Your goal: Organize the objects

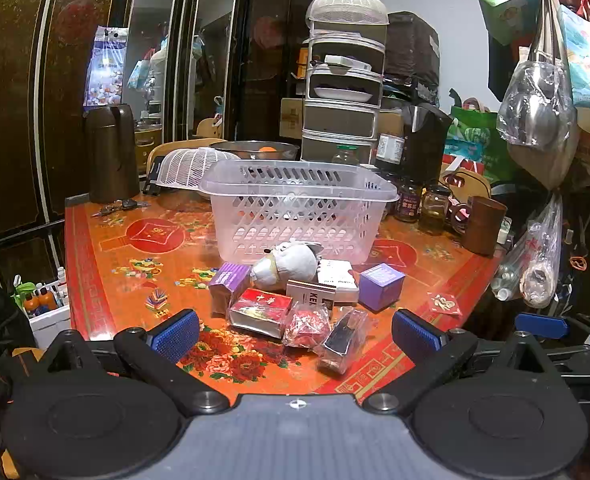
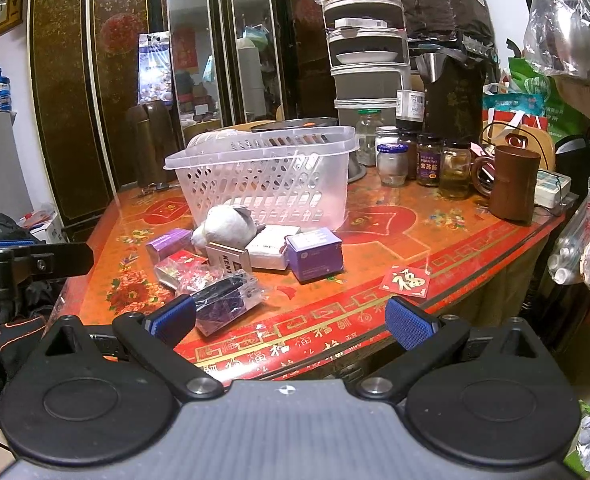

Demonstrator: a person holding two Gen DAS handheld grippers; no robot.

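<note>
Red table [image 1: 107, 288], basket [image 1: 295, 216] floor hidden

Red floral table [image 1: 107, 264], seemingly purple box [image 1: 381, 285]

The left gripper [image 1: 295, 334] hangs over the near edge of the red floral-patterned table [image 1: 107, 280], its blue-padded fingers [image 1: 177, 334] spread wide with nothing between them. Just ahead lies a cluster: a grey plush toy [image 1: 285, 266], a red cigarette box [image 1: 261, 312], a white Kent carton [image 1: 319, 294], two purple boxes [image 1: 381, 285] and two crinkled plastic packets [image 1: 341, 338]. Behind the toy stands a clear slotted plastic basket [image 1: 295, 210], upright. The right gripper's blue pad [image 1: 541, 325] shows at the right edge.
</note>
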